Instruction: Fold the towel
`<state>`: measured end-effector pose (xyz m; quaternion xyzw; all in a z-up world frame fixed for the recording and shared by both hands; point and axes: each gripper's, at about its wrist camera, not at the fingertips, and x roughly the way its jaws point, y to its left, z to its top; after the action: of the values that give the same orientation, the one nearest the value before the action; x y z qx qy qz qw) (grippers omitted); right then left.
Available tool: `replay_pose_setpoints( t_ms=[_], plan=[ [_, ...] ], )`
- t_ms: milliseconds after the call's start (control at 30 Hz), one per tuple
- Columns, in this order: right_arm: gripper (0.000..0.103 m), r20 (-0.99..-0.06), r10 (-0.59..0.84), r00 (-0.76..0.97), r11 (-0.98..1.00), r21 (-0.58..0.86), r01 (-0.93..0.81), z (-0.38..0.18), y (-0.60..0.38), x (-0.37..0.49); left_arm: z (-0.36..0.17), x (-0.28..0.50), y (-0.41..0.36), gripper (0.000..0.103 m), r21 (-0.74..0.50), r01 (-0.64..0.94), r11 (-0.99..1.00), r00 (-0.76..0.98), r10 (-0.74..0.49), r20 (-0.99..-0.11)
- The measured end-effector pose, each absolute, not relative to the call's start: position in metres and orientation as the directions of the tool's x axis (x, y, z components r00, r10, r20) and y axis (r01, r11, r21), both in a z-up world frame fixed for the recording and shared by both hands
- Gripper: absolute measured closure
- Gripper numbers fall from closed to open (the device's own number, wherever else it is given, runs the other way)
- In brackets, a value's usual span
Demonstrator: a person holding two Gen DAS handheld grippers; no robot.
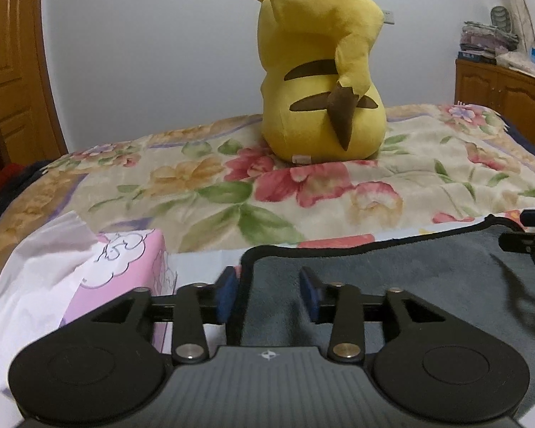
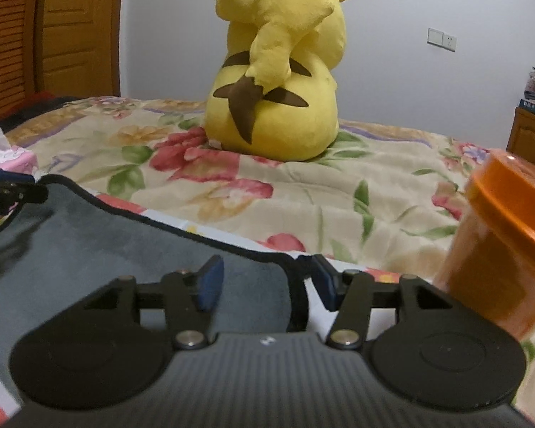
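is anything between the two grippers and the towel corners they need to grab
Nothing visible. The left gripper is open and straddles the gray towel at its left far corner; the right gripper is open astride the right far corner. The tissue box and orange jar sit off to the sides.

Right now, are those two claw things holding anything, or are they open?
Left gripper: jaws open, straddling the left corner of the grey towel, gripping nothing.
Right gripper: jaws open at the towel's right corner, gripping nothing.
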<state>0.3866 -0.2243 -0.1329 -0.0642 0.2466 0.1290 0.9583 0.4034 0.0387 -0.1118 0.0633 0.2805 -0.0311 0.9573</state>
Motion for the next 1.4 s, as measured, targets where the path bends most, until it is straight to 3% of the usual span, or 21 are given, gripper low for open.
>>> replay_pose_setpoints(
  t_ms=[167,767,900,1067,1200,1267,1400],
  plan=[
    [0.048,-0.500,0.235,0.834,0.962,-0.002,-0.273,-0.126,-0.228,0.363,-0.104,0.383,0.037,0.047,0.083,0.097,0.992,0.835,-0.036,-0.549],
    [0.048,-0.471,0.263,0.842,0.959,0.034,-0.280,-0.065,-0.237,0.260,-0.059,0.292,0.031,0.036,0.121,0.148,0.982,0.820,-0.054,-0.570],
    [0.048,-0.464,0.264,0.846,0.959,0.036,-0.279,-0.057,-0.239,0.248,-0.049,0.278,0.029,0.029,0.118,0.152,0.981,0.824,-0.060,-0.564],
    [0.047,-0.461,0.267,0.846,0.959,0.036,-0.283,-0.052,-0.236,0.236,-0.042,0.261,0.027,0.013,0.119,0.150,0.981,0.833,-0.061,-0.551],
    [0.034,-0.457,0.262,0.850,0.961,0.045,-0.272,-0.050,-0.236,0.227,-0.037,0.250,0.026,0.008,0.108,0.148,0.983,0.836,-0.065,-0.546],
    [0.018,-0.455,0.260,0.852,0.962,0.048,-0.268,-0.049,-0.235,0.222,-0.034,0.245,0.026,0.004,0.099,0.148,0.984,0.836,-0.071,-0.544],
    [0.006,-0.449,0.253,0.857,0.964,0.042,-0.262,-0.047,-0.235,0.212,-0.029,0.232,0.023,0.000,0.100,0.162,0.982,0.842,-0.085,-0.532]
  ],
)
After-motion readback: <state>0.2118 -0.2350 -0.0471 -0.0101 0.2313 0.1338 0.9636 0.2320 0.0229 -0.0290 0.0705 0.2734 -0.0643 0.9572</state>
